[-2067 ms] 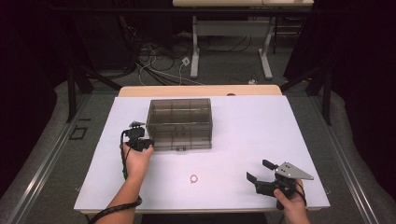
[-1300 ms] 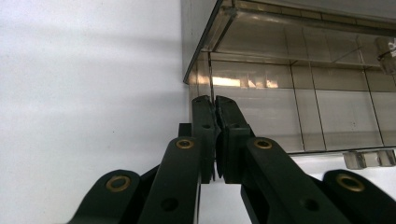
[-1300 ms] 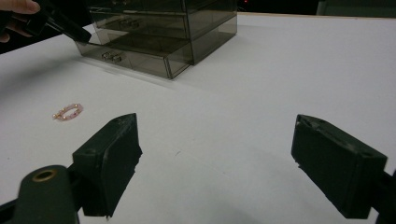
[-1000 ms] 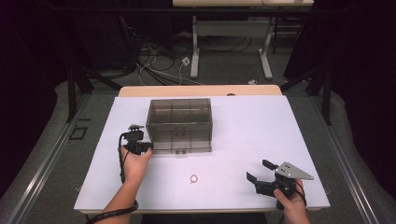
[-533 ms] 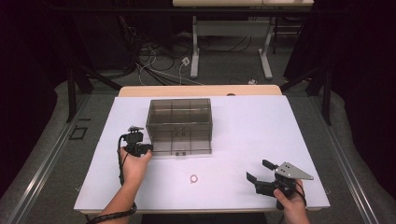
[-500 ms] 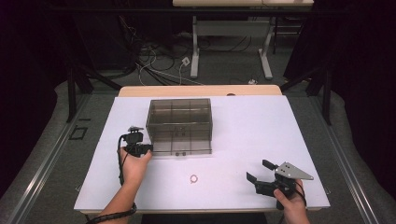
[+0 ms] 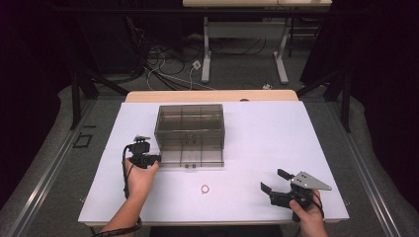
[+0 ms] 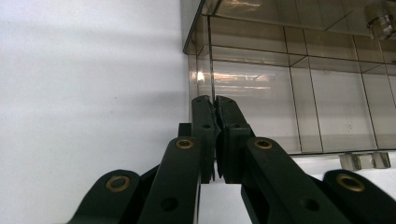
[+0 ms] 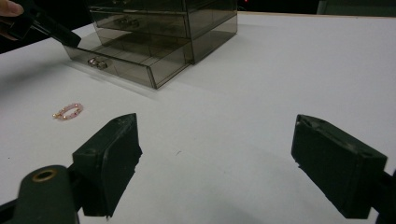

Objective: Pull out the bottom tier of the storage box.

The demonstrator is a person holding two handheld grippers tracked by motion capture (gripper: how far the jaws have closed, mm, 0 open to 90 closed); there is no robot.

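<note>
A smoky see-through drawer box (image 7: 190,123) stands mid-table with its bottom drawer (image 7: 192,160) slid out toward me. My left gripper (image 7: 157,158) is at that drawer's left front corner, its jaws shut on the thin front wall (image 8: 261,112); in the right gripper view its tip (image 9: 70,41) meets the same corner of the drawer (image 9: 121,65). A small pink beaded ring (image 7: 205,188) lies on the white table in front of the drawer, also seen as the ring (image 9: 68,110). My right gripper (image 7: 274,180) rests near the front right, wide open and empty (image 9: 215,135).
The white tabletop (image 7: 276,133) has bare room to the right of the box and around the ring. Metal handles (image 9: 96,62) sit on the drawer front. The table's front edge runs close behind the right hand (image 7: 309,219). Cables and desk legs lie beyond the far edge.
The left hand has drawn a little toward me, and the bottom drawer has slid out with it. The right gripper and the ring have stayed where they were.
</note>
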